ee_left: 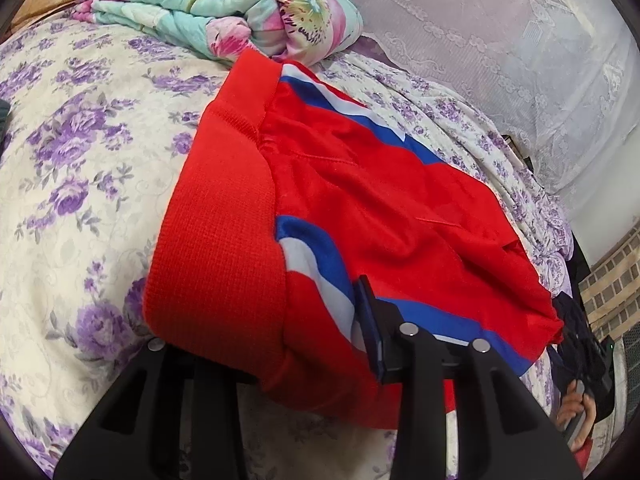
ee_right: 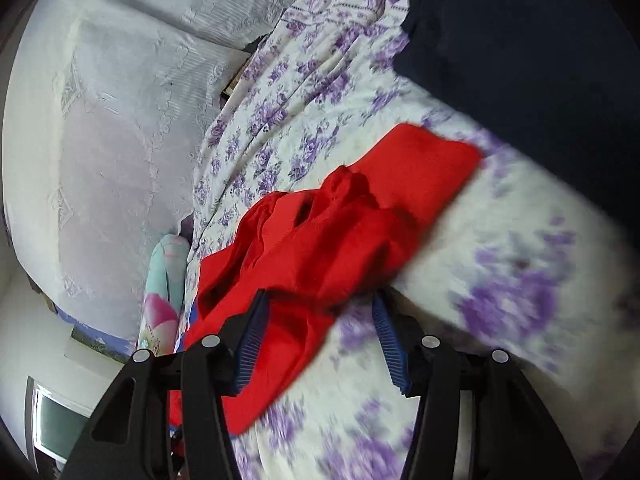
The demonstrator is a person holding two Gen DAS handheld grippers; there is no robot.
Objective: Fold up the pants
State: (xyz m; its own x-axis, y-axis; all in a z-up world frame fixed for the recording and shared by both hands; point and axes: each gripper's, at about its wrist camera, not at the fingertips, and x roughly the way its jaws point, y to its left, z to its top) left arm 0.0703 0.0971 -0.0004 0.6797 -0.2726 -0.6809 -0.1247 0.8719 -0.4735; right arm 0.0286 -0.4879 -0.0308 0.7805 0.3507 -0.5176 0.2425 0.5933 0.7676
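On my left gripper (ee_left: 320, 344) the jaws are clamped on the near edge of the red pants (ee_left: 360, 184): the blue pad of one finger (ee_left: 370, 332) presses on top of the striped side seam, while the other finger is hidden under the bunched cloth, just below the ribbed waistband (ee_left: 216, 248). From there the pants run away from me and to the right across the floral bedsheet (ee_left: 80, 152), lying fairly flat, with blue and white stripes along both side seams. At the far end a folded flowered quilt (ee_left: 224, 12) touches the top of the waistband. A pale lace cover (ee_left: 500, 40) hangs at the far right. At the right edge, near me, a hand (ee_left: 576, 408) grips a dark device.

On my right gripper (ee_right: 320, 336) the jaws stand partly apart. Red cloth of the pants (ee_right: 340, 232) lies between them and against the left ribbed pad (ee_right: 252, 340); the right pad (ee_right: 390, 344) is clear of it, over the sheet (ee_right: 480, 280). I cannot tell whether anything is truly pinched here. The cloth is crumpled into a heap just beyond the fingertips. A dark navy fabric (ee_right: 520, 60) fills the far right corner, and the picture is smeared on that side.
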